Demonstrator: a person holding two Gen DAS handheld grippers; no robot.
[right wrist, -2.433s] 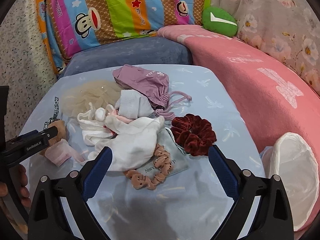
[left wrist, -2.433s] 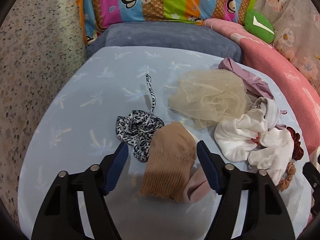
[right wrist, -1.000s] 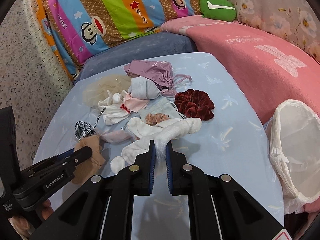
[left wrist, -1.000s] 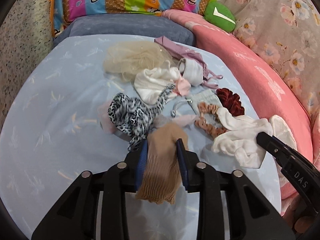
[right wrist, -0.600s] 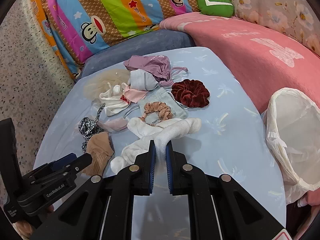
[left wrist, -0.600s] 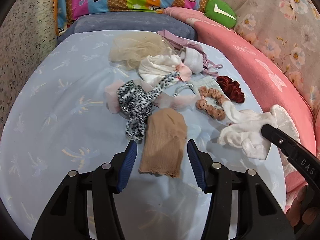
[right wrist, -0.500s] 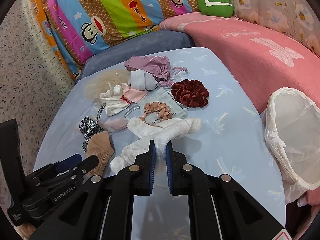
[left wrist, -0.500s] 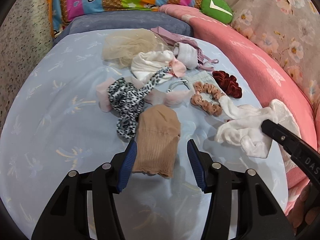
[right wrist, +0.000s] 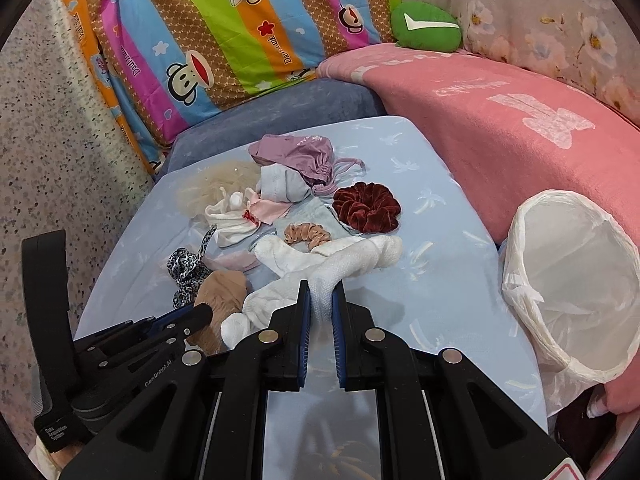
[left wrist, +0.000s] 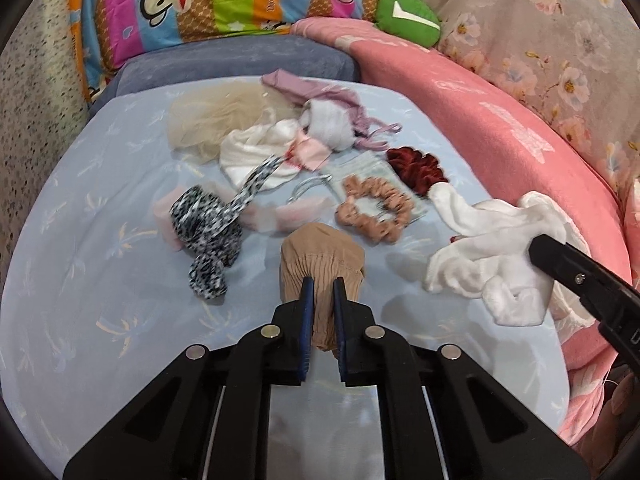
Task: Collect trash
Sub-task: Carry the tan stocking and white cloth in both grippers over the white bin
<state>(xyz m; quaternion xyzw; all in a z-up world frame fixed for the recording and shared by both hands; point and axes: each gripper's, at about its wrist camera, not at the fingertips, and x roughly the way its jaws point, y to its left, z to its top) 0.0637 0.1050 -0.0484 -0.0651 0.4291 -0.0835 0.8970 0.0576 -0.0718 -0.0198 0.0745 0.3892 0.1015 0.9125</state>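
Observation:
On the light blue table (left wrist: 80, 240) lies a tan sock (left wrist: 322, 254). The jaws of my left gripper (left wrist: 320, 284) are closing, and the pads pinch the sock's cuff end between them. From the right wrist view, that gripper (right wrist: 202, 312) shows at lower left with the tan sock (right wrist: 220, 288) at its tip. My right gripper (right wrist: 320, 286) is shut on a white sock (right wrist: 352, 260), which trails forward over the table. The white sock (left wrist: 488, 240) hangs bunched at the right in the left wrist view. A white trash bag (right wrist: 576, 276) stands open at the table's right edge.
Loose fabric items fill the table's middle: a leopard-print scrunchie (left wrist: 204, 228), a peach scrunchie (left wrist: 376, 208), a dark red scrunchie (right wrist: 366, 206), a purple pouch (right wrist: 296, 152) and beige mesh (left wrist: 212, 116). A pink blanket (right wrist: 500, 120) rises along the right; striped cushions stand behind.
The left jaws opened and dropped the tan sock, then closed on its cuff again. The right gripper kept the white sock and drew back a little from the pile.

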